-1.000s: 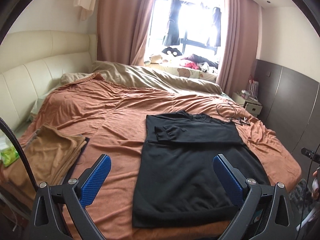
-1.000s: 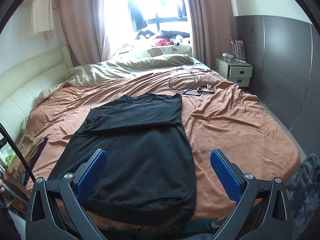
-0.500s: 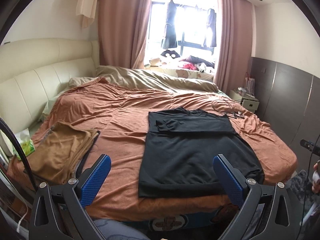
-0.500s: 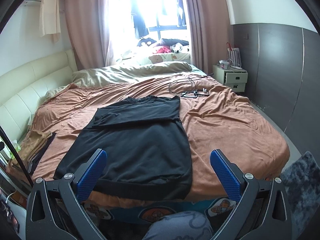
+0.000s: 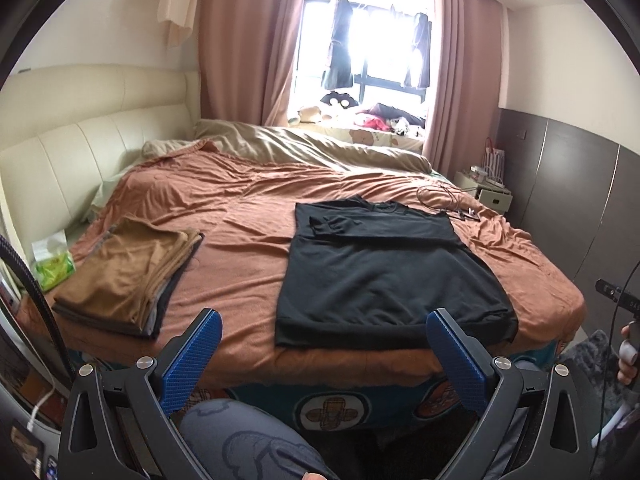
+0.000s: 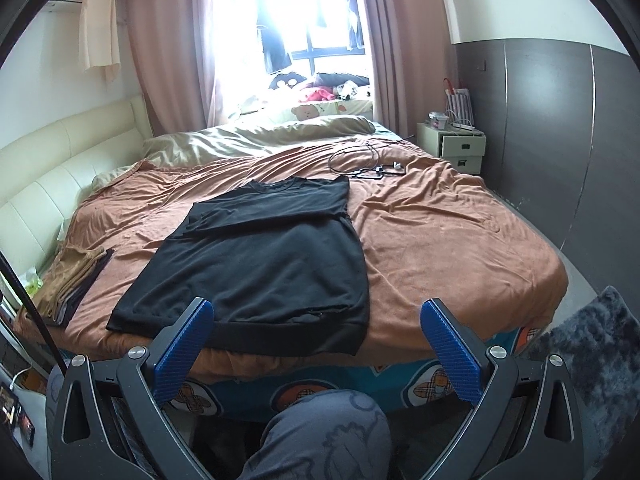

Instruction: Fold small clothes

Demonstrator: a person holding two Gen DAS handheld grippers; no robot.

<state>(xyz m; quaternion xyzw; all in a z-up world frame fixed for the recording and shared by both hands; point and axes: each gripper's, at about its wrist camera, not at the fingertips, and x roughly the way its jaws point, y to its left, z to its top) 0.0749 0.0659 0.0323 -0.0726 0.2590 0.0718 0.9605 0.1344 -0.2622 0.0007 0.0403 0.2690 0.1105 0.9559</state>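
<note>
A black long-sleeved top (image 5: 384, 276) (image 6: 264, 264) lies flat on the orange bedspread, its sleeves folded in across the chest and its hem at the bed's near edge. My left gripper (image 5: 324, 322) is open and empty, held back from the bed, short of the hem. The right gripper (image 6: 318, 312) is open too, with nothing between its blue pads, also off the bed's near edge.
A stack of folded brown and grey clothes (image 5: 128, 272) (image 6: 70, 280) lies at the bed's left. Cables and small devices (image 6: 370, 162) rest beyond the top. A person's knee (image 6: 324, 436) shows below the grippers. A nightstand (image 6: 452, 146) and a dark rug (image 6: 592, 364) stand right.
Both grippers have pulled back and away from the bed; the top now looks smaller and the bed's side panel and the person's knee have come into view.
</note>
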